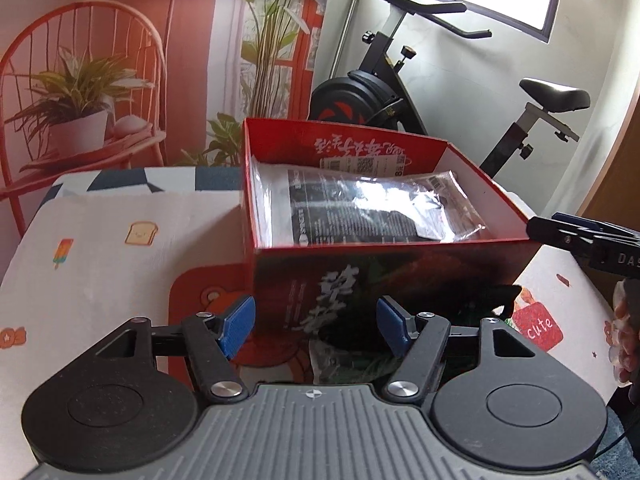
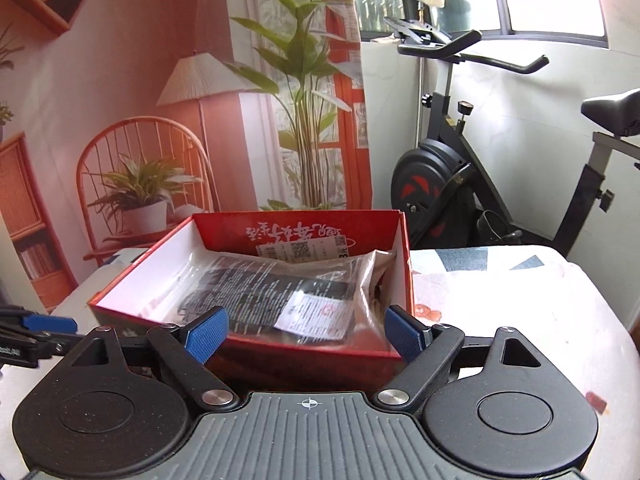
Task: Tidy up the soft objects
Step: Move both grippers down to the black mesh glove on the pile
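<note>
Red box [image 2: 256, 292] at 12 o'clock, bagged soft item [image 2: 280, 296] inside | left gripper [image 1: 316, 326], right gripper [image 2: 306, 334]: jaws wide, empty | step: likely between placements; next: fetch another item.

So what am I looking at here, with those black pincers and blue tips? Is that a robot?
No robot: a person holds a two-finger tool in each hand, each with a camera looking along its fingers. One picture comes from the left gripper, the other from the right gripper. Both are open and hold nothing. On the patterned tablecloth stands an open red box containing clear plastic packets. An exercise bike stands behind the table.
</note>
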A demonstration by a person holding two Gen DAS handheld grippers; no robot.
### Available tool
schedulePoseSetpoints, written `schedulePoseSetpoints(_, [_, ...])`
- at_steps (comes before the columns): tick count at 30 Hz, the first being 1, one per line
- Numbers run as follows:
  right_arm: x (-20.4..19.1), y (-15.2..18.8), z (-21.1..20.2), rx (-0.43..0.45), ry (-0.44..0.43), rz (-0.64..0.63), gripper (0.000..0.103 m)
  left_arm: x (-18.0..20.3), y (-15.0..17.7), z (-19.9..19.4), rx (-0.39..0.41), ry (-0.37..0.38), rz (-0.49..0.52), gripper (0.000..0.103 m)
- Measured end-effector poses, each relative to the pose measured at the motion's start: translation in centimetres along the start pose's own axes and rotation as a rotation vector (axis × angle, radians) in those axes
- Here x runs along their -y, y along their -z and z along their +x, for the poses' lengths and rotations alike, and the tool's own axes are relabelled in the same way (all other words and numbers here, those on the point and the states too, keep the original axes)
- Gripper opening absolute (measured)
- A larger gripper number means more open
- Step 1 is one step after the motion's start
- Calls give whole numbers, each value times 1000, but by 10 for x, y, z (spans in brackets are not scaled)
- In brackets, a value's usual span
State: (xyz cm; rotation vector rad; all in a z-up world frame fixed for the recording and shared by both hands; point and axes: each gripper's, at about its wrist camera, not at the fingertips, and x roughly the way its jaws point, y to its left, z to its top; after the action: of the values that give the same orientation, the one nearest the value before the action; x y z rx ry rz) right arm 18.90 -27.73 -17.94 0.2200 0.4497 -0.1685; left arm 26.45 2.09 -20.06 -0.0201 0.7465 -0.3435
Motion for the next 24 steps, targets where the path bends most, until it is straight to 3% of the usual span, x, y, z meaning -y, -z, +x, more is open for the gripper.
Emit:
schedulePoseSetpoints(9, [-14, 46, -22, -5, 16, 77, 81, -19, 33, 30, -79, -49, -143, 69])
schedulePoseSetpoints(17, [-9, 87, -12, -122, 36, 185, 79, -25, 51, 41, -90, -49, -269, 68])
schedulePoseSetpoints(24, [-17, 94, 3, -160, 32, 199, 79, -13, 68, 29, -56, -23, -218, 48])
